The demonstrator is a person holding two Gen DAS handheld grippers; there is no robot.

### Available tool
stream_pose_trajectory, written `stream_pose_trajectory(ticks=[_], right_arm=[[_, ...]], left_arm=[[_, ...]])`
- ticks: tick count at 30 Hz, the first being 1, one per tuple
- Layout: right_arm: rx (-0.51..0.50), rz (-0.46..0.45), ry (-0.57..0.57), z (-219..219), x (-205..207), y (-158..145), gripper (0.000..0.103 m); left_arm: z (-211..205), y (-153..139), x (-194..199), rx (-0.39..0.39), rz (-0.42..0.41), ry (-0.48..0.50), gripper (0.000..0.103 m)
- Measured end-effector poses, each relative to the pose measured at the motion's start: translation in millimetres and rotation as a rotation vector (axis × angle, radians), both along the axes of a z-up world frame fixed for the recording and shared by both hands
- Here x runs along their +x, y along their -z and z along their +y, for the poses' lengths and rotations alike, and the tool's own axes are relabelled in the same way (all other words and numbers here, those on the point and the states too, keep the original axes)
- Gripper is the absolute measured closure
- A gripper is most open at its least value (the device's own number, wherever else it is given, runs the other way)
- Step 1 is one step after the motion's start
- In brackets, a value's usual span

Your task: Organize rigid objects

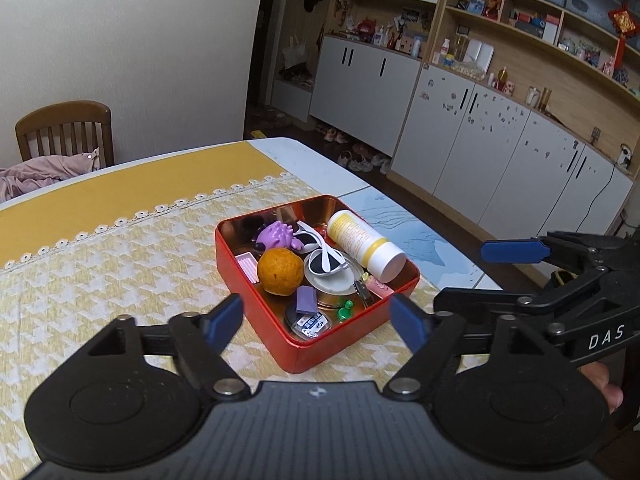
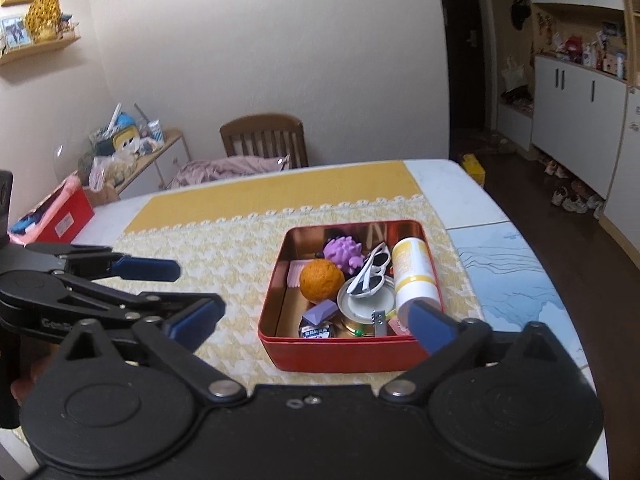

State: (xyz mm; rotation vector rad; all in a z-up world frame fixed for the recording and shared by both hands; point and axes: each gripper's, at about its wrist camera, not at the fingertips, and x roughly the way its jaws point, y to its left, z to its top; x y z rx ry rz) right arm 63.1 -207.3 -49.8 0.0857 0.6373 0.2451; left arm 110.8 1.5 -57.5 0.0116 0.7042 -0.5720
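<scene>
Red tin (image 1: pixel 344 336), rigid, thin-walled, probably slippery, packed with bottle (image 1: pixel 366 246) and orange ball (image 1: pixel 280 266); best gripped by opposite rims; left gripper (image 1: pixel 316 312) and right gripper (image 2: pixel 316 324) both spread, empty.

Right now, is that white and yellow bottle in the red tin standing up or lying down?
Lying down. The white and yellow bottle rests on its side along one wall of the red tin.

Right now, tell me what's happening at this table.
A person holds a gripper in each hand over a red tin on the yellow tablecloth. The left gripper and right gripper both stand open and empty. The tin holds the sorted items: an orange, a purple spiky toy, white sunglasses and a yellow-and-white bottle, among others.
</scene>
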Motion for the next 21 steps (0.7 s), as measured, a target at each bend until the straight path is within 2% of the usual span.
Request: stream_pose_trajectory(ticks=[3,6,9,21], right_arm=[[0.016,-0.012,0.024,-0.9,-7.4,-1.3,0.0],[0.026,-0.024,0.048,-0.6,-14.8,-2.2,0.0],[0.019,-0.037,0.068,2.2,-21.5,-3.5,0.0],[0.046,-0.041,0.129,12.1,-40.5,1.1,0.0]], left_arm=[[5.4,-1.4,-4.1,-0.016,0.005,0.01,0.018],[10.5,-1.9,-8.4,-0.027,-0.002,0.009,0.001],[15.2,-3.7,-11.8,-0.047,-0.001,0.012,0.0],[21.6,-10.5,-28.0,0.005,-0.061,-0.012,0.0]])
